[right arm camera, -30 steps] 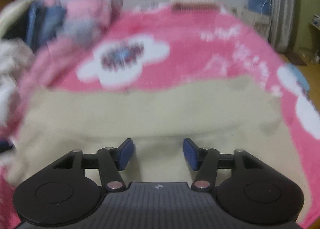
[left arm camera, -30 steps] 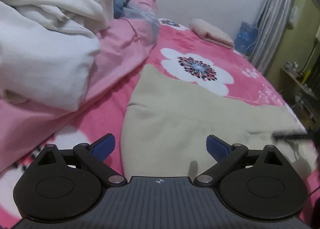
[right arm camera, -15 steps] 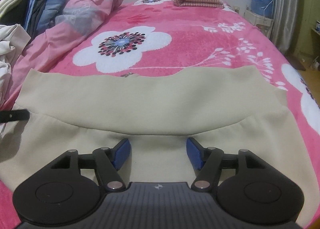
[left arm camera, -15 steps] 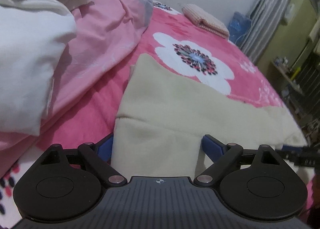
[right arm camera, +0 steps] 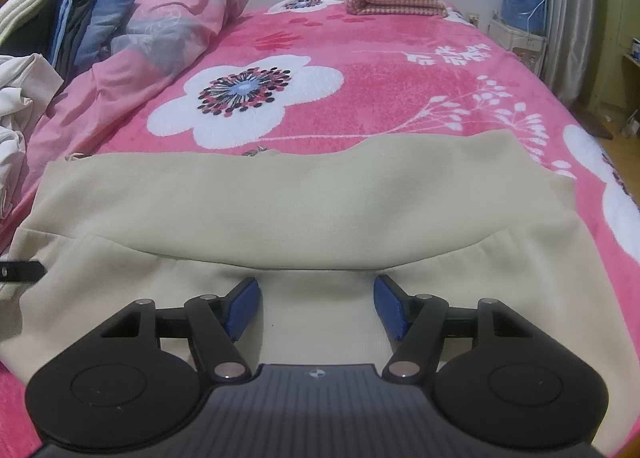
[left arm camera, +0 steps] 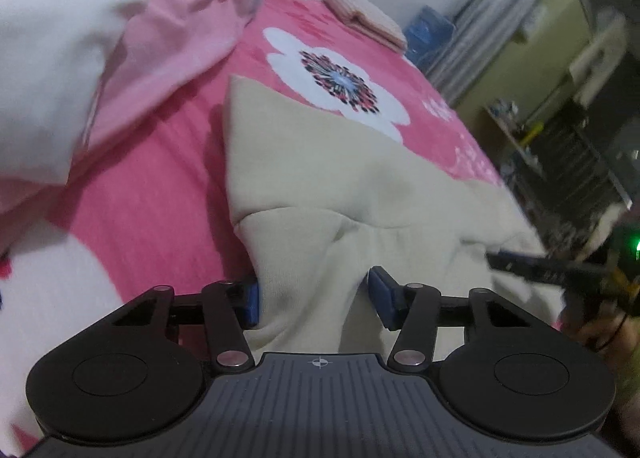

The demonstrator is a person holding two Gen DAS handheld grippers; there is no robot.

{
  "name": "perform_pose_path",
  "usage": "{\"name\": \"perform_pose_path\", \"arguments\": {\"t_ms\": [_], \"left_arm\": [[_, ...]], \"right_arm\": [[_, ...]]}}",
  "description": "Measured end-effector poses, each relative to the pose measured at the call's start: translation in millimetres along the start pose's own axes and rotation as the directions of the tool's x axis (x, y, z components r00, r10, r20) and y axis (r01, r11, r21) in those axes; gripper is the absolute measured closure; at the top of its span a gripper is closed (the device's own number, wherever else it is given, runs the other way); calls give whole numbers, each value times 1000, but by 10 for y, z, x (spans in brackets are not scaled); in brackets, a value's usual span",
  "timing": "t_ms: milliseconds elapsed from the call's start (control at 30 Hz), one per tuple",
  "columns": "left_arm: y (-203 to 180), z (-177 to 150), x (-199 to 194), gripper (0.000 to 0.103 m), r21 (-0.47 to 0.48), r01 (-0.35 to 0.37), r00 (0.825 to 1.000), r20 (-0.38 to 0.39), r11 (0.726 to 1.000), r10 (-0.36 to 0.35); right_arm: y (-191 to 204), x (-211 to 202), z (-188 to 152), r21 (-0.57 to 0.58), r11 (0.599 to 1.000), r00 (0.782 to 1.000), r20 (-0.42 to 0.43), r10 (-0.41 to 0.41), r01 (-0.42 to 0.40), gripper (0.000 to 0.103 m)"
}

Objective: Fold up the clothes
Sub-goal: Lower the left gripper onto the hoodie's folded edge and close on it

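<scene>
1. The beige garment (right arm camera: 280, 210) lies spread flat on the pink floral bed (right arm camera: 400, 90), its near half on the side of both tools, its far edge short of the big white flower (right arm camera: 244, 98) printed on the bedspread.
2. Step in hand, as I judge it: taking hold of the garment's near edge at two points to make a fold away from the person.
3. The left tool (left arm camera: 314, 298) is closing its jaws; a bunched ridge of the garment's left corner stands between the blue pads (left arm camera: 252, 300), the left pad against the cloth, the right one seemingly just short of it (so not yet a firm grip).
4. The right tool (right arm camera: 318, 304) stands open over the garment's near middle, cloth below the pads but nothing pinched.
5. The next move calls for both tools to clamp cloth before any lift, then rise together so the edge stays level.
6. The left view alone shows the puckered corner, and the right tool (left arm camera: 532, 264) from outside as a dark blurred bar at the garment's right.
7. The right view alone shows the garment's full width, the layer already lying across its far half, the folded checked cloth (right arm camera: 396, 0) beyond the flower, and the clothes pile (right arm camera: 80, 26) left of the garment.
</scene>
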State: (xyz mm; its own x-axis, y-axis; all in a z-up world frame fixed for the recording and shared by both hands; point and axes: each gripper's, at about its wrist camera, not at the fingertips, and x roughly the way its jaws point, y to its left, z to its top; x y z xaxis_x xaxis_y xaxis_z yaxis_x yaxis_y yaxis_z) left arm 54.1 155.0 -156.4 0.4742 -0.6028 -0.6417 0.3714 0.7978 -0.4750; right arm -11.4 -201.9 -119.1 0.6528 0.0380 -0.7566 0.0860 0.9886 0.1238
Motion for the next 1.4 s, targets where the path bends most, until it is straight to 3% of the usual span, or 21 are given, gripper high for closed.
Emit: {"name": "perform_pose_path", "arguments": {"t_ms": [133,267,333,433,567,600,733,933,1033,1133,1167,1233,1267,1400], "left_arm": [[-44,124,129,41,1,-57,997,43,998,57],[-99,183,238,27,38,-78,995,62,996,76],[-147,195,238,27,66,-101,993,62,993,97],[-202,225,100,26,103,-163,984,93,981,154],[-164,221,24,7,150,-247,966,110,957,232],[-134,223,33,7,152,-272,960,106,950,258],[7,197,117,5,76,-216,975,66,973,211],[-30,144,54,24,61,-15,1000,-20,998,16],[-34,84,84,28,111,-27,999,-31,993,30],[-45,89,134,28,58,-45,999,1,997,45],[-67,91,144,34,40,-55,998,10,998,55],[-121,88,124,57,54,-81,997,22,995,79],[-129,94,108,74,49,-70,997,17,996,69],[-232,171,24,89,14,-91,996,12,996,91]], "right_arm": [[-7,-5,-8,1,1000,1000,3,2,-2,36],[-4,-6,-11,1,1000,1000,6,4,-4,36],[-2,-2,-13,-2,1000,1000,7,4,-4,36],[-5,-6,-18,-4,1000,1000,7,6,-6,36],[-8,0,-15,-2,1000,1000,7,9,-9,33],[-5,2,-13,-4,1000,1000,7,10,-10,32],[22,5,-9,-4,1000,1000,6,10,-10,31],[18,8,0,0,1000,1000,6,12,-12,31],[13,7,-2,0,1000,1000,6,13,-13,31],[8,6,-5,1,1000,1000,7,13,-13,31],[7,5,-6,2,1000,1000,7,13,-13,31],[8,5,-5,5,1000,1000,8,13,-13,31],[6,5,-5,7,1000,1000,9,13,-13,31],[-3,8,-7,11,1000,1000,10,14,-14,31]]}}
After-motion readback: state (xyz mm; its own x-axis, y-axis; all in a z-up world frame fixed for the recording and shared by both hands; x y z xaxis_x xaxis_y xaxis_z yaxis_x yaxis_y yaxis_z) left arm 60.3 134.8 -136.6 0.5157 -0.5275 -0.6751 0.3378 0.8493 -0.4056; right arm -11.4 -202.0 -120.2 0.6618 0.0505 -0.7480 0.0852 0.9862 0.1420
